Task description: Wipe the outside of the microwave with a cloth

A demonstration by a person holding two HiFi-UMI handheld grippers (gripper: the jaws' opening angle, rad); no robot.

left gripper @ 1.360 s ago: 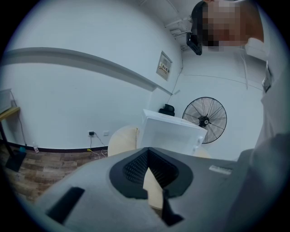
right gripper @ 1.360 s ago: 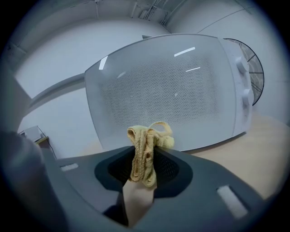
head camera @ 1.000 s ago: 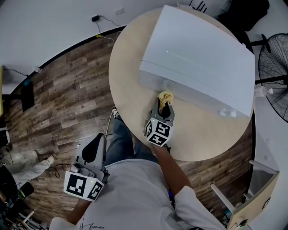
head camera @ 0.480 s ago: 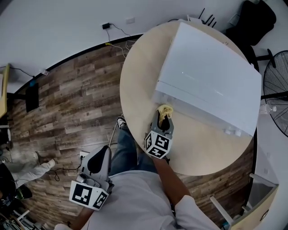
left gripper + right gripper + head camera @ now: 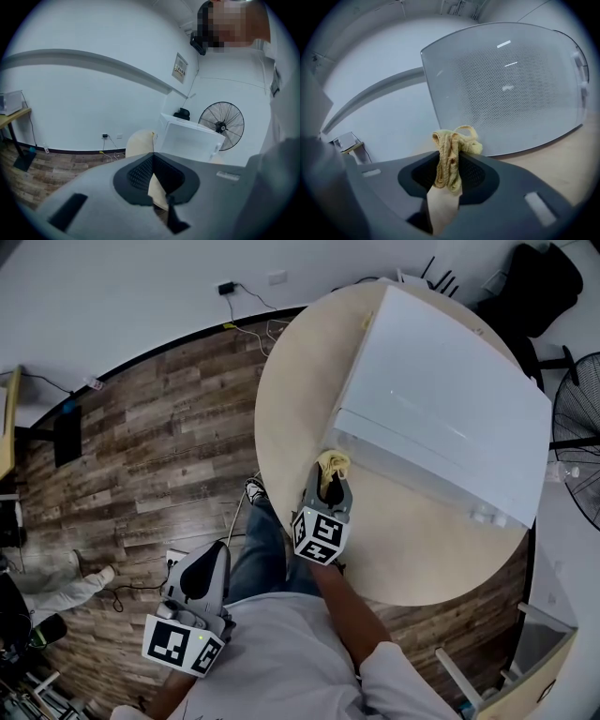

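1. The left gripper (image 5: 208, 557) still hangs low beside the person's leg, over the wooden floor (image 5: 131, 456) and well clear of the table (image 5: 286, 409). Its jaws are closed together on nothing, so it takes no part in the wiping.
2. The right gripper (image 5: 329, 486) is clamped tight on the yellow cloth (image 5: 333, 463), whose bunched end sticks out past the jaw tips.
3. Over the last second the cloth has slid left along the bottom of the microwave (image 5: 450, 409) front. It is now at the left front corner, at or just short of the door's lower edge; contact is not clear.
4. In the right gripper view, the speckled door (image 5: 506, 84) rises just behind the cloth.
5. Judgement: the low pass across the front looks finished. The upper door, sides and top probably remain.
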